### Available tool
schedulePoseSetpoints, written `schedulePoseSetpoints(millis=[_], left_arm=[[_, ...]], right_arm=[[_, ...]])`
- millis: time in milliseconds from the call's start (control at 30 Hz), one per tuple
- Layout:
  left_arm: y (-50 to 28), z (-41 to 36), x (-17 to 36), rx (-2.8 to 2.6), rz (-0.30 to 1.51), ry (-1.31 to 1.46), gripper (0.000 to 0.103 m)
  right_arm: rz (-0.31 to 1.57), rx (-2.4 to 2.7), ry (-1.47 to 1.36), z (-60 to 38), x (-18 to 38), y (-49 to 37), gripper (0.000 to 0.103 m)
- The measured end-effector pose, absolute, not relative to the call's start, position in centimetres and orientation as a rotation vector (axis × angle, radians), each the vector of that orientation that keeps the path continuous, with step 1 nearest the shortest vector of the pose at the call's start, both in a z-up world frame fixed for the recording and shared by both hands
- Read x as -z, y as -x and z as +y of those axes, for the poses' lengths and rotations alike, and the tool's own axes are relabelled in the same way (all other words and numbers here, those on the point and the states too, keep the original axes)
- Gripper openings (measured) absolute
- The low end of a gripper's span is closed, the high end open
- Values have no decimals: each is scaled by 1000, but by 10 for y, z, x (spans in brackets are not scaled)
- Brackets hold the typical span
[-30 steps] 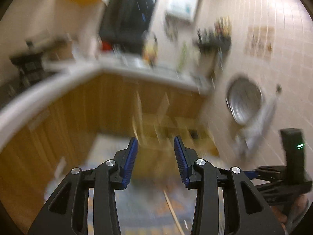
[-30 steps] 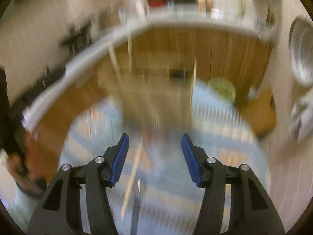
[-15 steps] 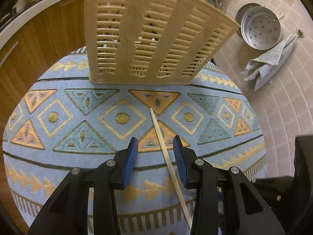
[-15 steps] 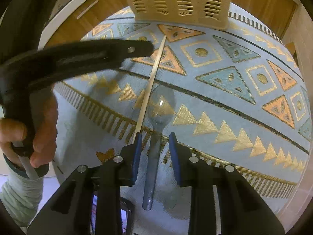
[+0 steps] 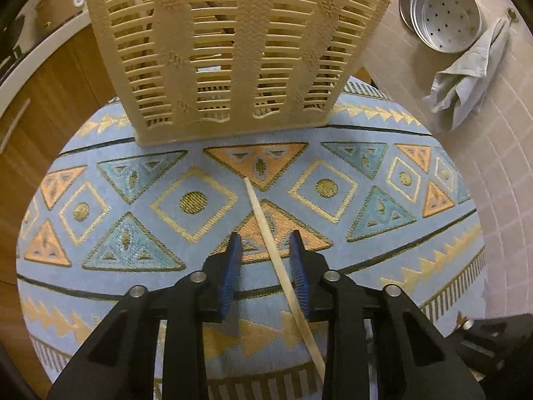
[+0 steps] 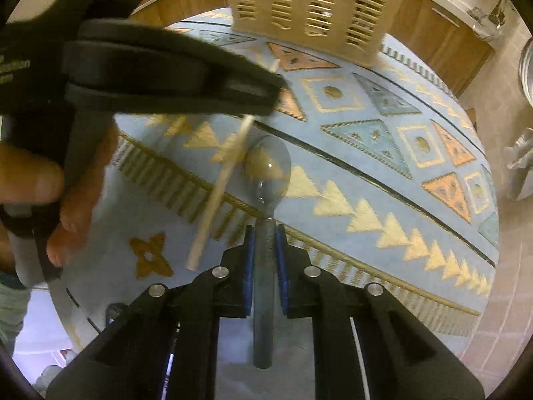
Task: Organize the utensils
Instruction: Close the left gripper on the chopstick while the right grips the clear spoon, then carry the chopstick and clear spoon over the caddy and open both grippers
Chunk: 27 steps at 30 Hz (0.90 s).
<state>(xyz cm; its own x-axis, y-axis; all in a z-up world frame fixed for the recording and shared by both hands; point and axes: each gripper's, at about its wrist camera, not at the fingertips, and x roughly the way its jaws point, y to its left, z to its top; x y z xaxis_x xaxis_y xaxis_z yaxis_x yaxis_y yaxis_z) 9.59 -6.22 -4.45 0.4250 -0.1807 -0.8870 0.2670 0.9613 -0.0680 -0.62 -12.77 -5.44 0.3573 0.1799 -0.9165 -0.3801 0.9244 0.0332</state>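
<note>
A pale wooden chopstick (image 5: 266, 230) lies on the blue patterned round cloth (image 5: 133, 200). My left gripper (image 5: 265, 243) is open and straddles it, low over the cloth; the stick lies close to the right finger. In the right wrist view the chopstick (image 6: 216, 196) passes under the left gripper's black body (image 6: 166, 70). A clear grey plastic spoon (image 6: 268, 166) lies beside it. My right gripper (image 6: 265, 230) is shut on the spoon's handle. A beige slotted plastic basket (image 5: 233, 50) stands at the far side of the cloth.
Wooden cabinets (image 5: 50, 100) with a white counter curve around the left. On the tiled floor at right lie a perforated metal steamer tray (image 5: 443, 16) and a grey rag (image 5: 466, 76). The basket also shows in the right wrist view (image 6: 316, 3).
Both grippers swung down from the room to the cloth. The left gripper moved forward around the chopstick. The right gripper's jaws closed onto the spoon handle.
</note>
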Motion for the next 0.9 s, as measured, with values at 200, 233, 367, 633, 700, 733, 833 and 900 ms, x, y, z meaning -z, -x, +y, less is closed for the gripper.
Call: schedulePoseSetpoints(millis=[200,233,367,633,700,733,833,900], left_arm=[[-92,-86,48,239,1081,-242,19],[-90,-90,49,209,1061,-299,8],[-86,-81,44,248,1033,-246,3],[-53,-12,-85,344,584,71,3],[-55,1,-114,350,474,131,3],[-61,9,-132,342,400,164,3],[-82,16,-156,340,270,227,3],[-98,8,-160,331,219,245,3]], right_arm=[[1186,-399,222,-131,53,-1,11],[1187,-401,236,-130,52,-2,11],[1157,-451,176,-134,43,-3,10],[777,-501,4,-162,-70,-22,10],[677,-498,-28,-166,-99,-32,10],[600,-496,-51,-164,-118,-40,10],[442,-506,-138,-166,-154,-69,10],[359,-492,-176,-162,-168,-84,10]])
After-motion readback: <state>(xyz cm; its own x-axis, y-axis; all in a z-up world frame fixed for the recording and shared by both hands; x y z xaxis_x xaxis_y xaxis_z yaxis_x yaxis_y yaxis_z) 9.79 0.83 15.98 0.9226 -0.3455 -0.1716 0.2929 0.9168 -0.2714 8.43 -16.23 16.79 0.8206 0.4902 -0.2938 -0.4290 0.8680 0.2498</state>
